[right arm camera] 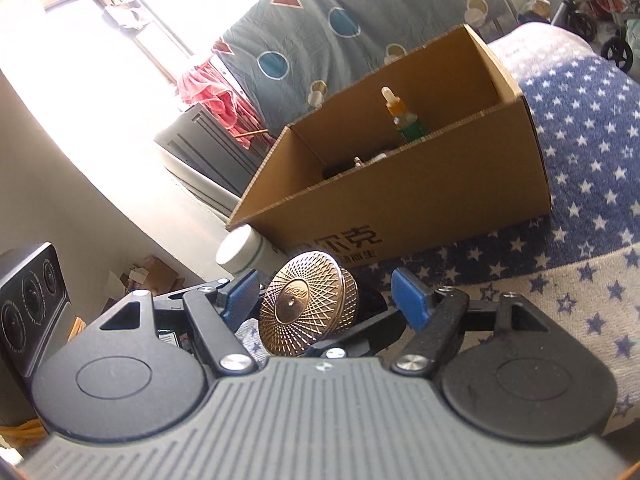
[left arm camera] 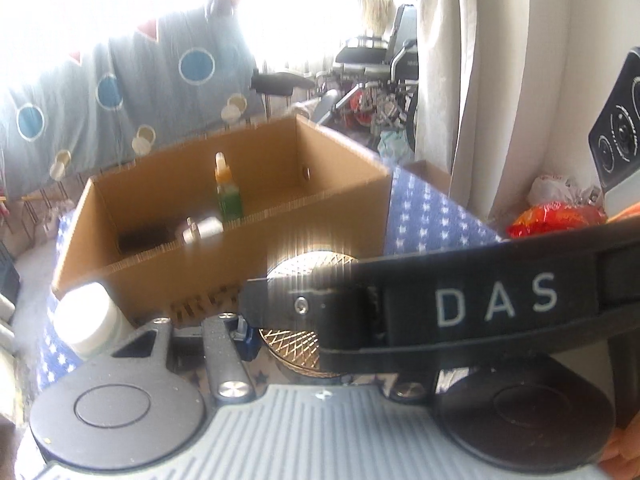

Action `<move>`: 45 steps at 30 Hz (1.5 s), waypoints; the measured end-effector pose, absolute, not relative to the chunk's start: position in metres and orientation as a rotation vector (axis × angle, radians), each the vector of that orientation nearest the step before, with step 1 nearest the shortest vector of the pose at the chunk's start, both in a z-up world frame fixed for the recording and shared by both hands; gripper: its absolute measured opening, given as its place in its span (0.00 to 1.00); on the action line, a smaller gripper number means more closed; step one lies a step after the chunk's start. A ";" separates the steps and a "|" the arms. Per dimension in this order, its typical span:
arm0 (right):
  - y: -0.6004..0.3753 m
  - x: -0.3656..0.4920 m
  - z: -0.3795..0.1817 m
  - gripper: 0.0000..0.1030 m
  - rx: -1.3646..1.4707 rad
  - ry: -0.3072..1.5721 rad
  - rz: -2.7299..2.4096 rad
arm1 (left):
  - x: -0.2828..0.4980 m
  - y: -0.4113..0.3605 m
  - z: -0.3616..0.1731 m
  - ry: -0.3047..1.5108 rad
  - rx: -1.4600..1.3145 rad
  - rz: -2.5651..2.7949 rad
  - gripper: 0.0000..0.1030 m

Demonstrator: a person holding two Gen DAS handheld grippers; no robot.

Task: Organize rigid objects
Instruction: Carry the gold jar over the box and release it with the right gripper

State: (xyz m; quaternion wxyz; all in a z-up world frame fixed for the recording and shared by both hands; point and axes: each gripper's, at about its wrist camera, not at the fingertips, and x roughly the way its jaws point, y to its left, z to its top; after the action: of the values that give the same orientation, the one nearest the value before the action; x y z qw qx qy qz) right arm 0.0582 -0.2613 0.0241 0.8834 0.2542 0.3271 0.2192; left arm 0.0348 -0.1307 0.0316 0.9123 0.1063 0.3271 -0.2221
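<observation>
Left hand-held gripper (right arm camera: pixel 320 322) pinching gold round tin (right arm camera: pixel 308 304), tilted; right hand-held gripper (right arm camera: pixel 326 296) spread around it, likely steadying for cardboard box (right arm camera: pixel 400 200) at twelve o'clock

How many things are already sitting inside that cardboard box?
3 that I can see in the cardboard box: a green dropper bottle standing upright, a silvery bottle lying beside it, and a dark object to its left. The near wall may hide more.
</observation>
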 end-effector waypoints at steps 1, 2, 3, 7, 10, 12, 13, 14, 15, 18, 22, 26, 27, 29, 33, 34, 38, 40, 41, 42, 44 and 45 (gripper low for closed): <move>-0.262 0.058 0.030 0.71 0.519 0.671 0.459 | 0.035 -0.132 0.037 0.660 0.219 -0.458 0.55; -0.262 0.058 0.037 0.71 0.507 0.662 0.463 | 0.036 -0.132 0.042 0.646 0.217 -0.458 0.55; -0.263 0.059 0.044 0.71 0.495 0.651 0.467 | 0.037 -0.133 0.048 0.632 0.216 -0.458 0.55; -0.269 0.070 0.071 0.71 0.445 0.626 0.488 | 0.052 -0.137 0.066 0.596 0.197 -0.465 0.55; -0.274 0.086 0.088 0.71 0.406 0.631 0.496 | 0.075 -0.142 0.075 0.592 0.174 -0.468 0.55; -0.278 0.104 0.098 0.71 0.379 0.643 0.499 | 0.097 -0.148 0.079 0.598 0.151 -0.470 0.55; -0.280 0.114 0.103 0.71 0.364 0.651 0.499 | 0.110 -0.151 0.079 0.612 0.131 -0.468 0.55; -0.282 0.126 0.107 0.70 0.351 0.663 0.498 | 0.125 -0.154 0.078 0.628 0.108 -0.467 0.55; -0.284 0.139 0.111 0.70 0.336 0.679 0.500 | 0.139 -0.155 0.076 0.645 0.086 -0.468 0.55; -0.290 0.186 0.115 0.70 0.301 0.747 0.498 | 0.180 -0.161 0.066 0.706 0.012 -0.458 0.55; -0.297 0.247 0.106 0.70 0.262 0.854 0.495 | 0.228 -0.164 0.045 0.785 -0.074 -0.441 0.55; -0.300 0.296 0.092 0.70 0.227 0.932 0.495 | 0.262 -0.166 0.026 0.846 -0.133 -0.425 0.55; -0.300 0.305 0.090 0.69 0.214 0.945 0.496 | 0.268 -0.167 0.023 0.860 -0.140 -0.419 0.55; -0.298 0.320 0.085 0.66 0.180 0.967 0.502 | 0.278 -0.168 0.016 0.887 -0.156 -0.411 0.55; -0.293 0.342 0.079 0.63 0.092 0.989 0.494 | 0.296 -0.175 0.004 0.952 -0.203 -0.417 0.55; -0.293 0.344 0.075 0.63 0.071 0.991 0.491 | 0.299 -0.176 0.001 0.967 -0.213 -0.408 0.55; -0.291 0.353 0.067 0.61 0.017 0.995 0.480 | 0.305 -0.179 -0.011 1.003 -0.238 -0.393 0.57; -0.293 0.349 0.065 0.60 0.001 0.979 0.486 | 0.304 -0.178 -0.012 0.992 -0.245 -0.393 0.53; -0.293 0.349 0.065 0.60 -0.004 0.974 0.488 | 0.304 -0.179 -0.012 0.988 -0.242 -0.394 0.52; -0.293 0.350 0.065 0.60 -0.007 0.970 0.485 | 0.304 -0.180 -0.011 0.985 -0.241 -0.395 0.52; -0.295 0.352 0.065 0.59 -0.006 0.964 0.485 | 0.303 -0.179 -0.009 0.974 -0.240 -0.393 0.52; -0.297 0.353 0.065 0.59 0.004 0.962 0.489 | 0.303 -0.179 -0.008 0.968 -0.239 -0.396 0.52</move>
State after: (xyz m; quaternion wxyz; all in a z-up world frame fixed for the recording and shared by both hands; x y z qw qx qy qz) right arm 0.3529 -0.2966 0.0650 0.8579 0.0017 0.4581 0.2328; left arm 0.3026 -0.1793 -0.0079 0.8594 -0.1139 0.4613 -0.1889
